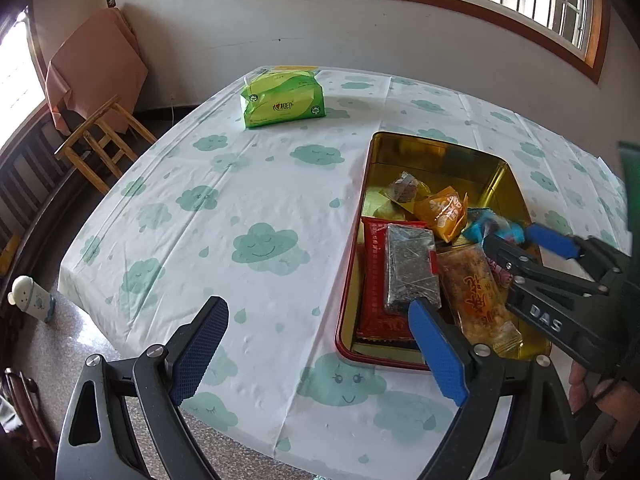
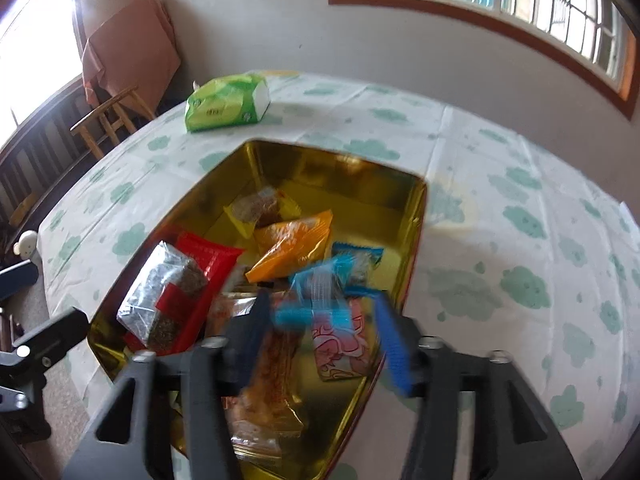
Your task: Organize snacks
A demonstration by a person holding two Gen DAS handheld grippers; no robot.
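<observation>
A gold tin with a red rim (image 1: pixel 400 148) (image 2: pixel 304 160) stands on the table and holds several wrapped snacks: a silver pack on a red one (image 1: pixel 412 272) (image 2: pixel 164 300), an orange pack (image 1: pixel 442 210) (image 2: pixel 292 244), and a long clear cracker pack (image 1: pixel 476 296) (image 2: pixel 264 392). My right gripper (image 2: pixel 320 332) (image 1: pixel 516 240) is open above the tin's near right part, with a blue-wrapped snack (image 2: pixel 316 296) blurred between its fingers, which do not clamp it. My left gripper (image 1: pixel 316 344) is open and empty over the table's front edge, left of the tin.
A green tissue pack (image 1: pixel 282 98) (image 2: pixel 226 102) lies at the table's far side. A wooden stool (image 1: pixel 100 140) and a cloth-draped chair (image 1: pixel 96 64) stand off the left. A white bottle (image 1: pixel 32 298) stands on the floor by the table's left corner.
</observation>
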